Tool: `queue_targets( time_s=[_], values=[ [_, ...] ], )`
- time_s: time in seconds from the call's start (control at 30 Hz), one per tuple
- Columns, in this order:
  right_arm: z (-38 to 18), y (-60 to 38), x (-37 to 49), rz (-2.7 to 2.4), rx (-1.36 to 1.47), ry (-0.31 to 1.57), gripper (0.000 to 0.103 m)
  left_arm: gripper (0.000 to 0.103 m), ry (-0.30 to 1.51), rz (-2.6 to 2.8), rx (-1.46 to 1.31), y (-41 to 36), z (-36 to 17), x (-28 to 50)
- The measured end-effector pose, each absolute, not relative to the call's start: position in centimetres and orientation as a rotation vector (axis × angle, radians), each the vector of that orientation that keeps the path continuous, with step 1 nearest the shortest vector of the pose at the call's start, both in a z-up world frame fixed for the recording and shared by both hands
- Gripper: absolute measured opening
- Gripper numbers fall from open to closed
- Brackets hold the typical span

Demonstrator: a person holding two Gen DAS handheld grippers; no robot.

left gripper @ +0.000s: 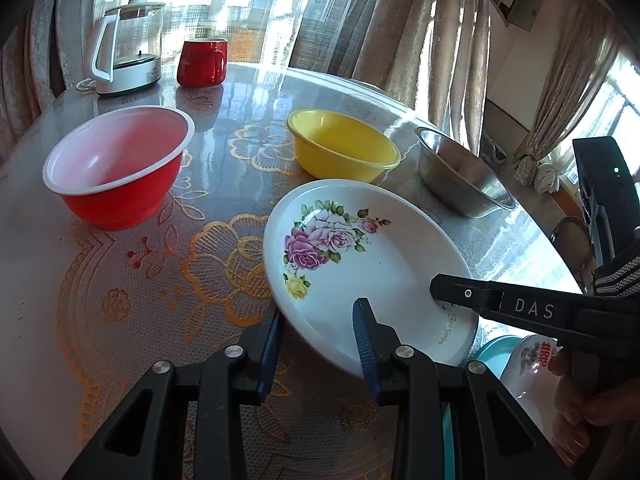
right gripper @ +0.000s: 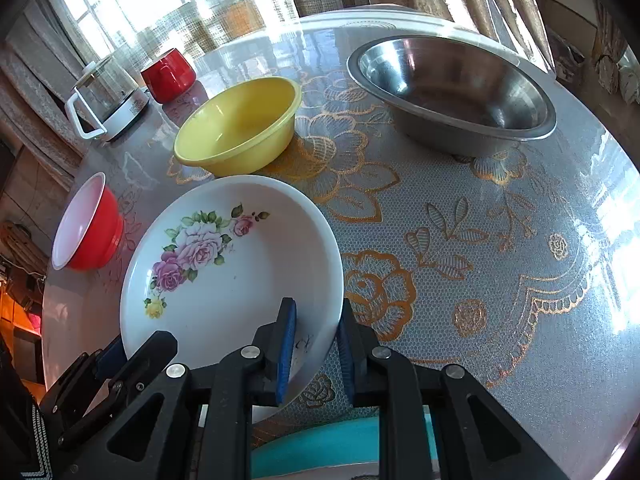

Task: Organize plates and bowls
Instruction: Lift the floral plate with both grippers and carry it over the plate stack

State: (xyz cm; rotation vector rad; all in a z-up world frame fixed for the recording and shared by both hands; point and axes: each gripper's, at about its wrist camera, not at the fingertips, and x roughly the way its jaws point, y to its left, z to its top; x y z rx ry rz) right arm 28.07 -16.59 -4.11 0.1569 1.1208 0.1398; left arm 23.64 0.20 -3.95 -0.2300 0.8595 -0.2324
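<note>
Two grippers are clamping one white plate (right gripper: pixel 240 280) with pink roses at lower centre of both views: the right gripper (right gripper: pixel 316 350) nearly closed on its right rim, the left gripper (left gripper: pixel 318 340) pinching its near-left rim. Beyond are sitting an empty yellow bowl (right gripper: pixel 240 128), steel bowl (right gripper: pixel 452 92) and red bowl (left gripper: pixel 116 164).

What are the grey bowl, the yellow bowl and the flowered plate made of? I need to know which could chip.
Grey bowl: looks like stainless steel, brushed, with mirror-like reflections inside.
Yellow bowl: likely plastic; even colour, soft sheen, thin rolled rim.
Flowered plate: glossy white with a printed rose design; could be ceramic or melamine, the look alone doesn't settle it.
</note>
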Motion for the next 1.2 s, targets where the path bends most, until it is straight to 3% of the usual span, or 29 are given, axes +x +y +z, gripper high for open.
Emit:
queue_targets(
  time_s=[1.2],
  values=[
    [-0.1, -19.9, 21.9, 0.118, 0.265, 0.954, 0.018, 0.035, 0.752, -0.39, -0.234, -1.3, -1.2, 21.6]
  ],
)
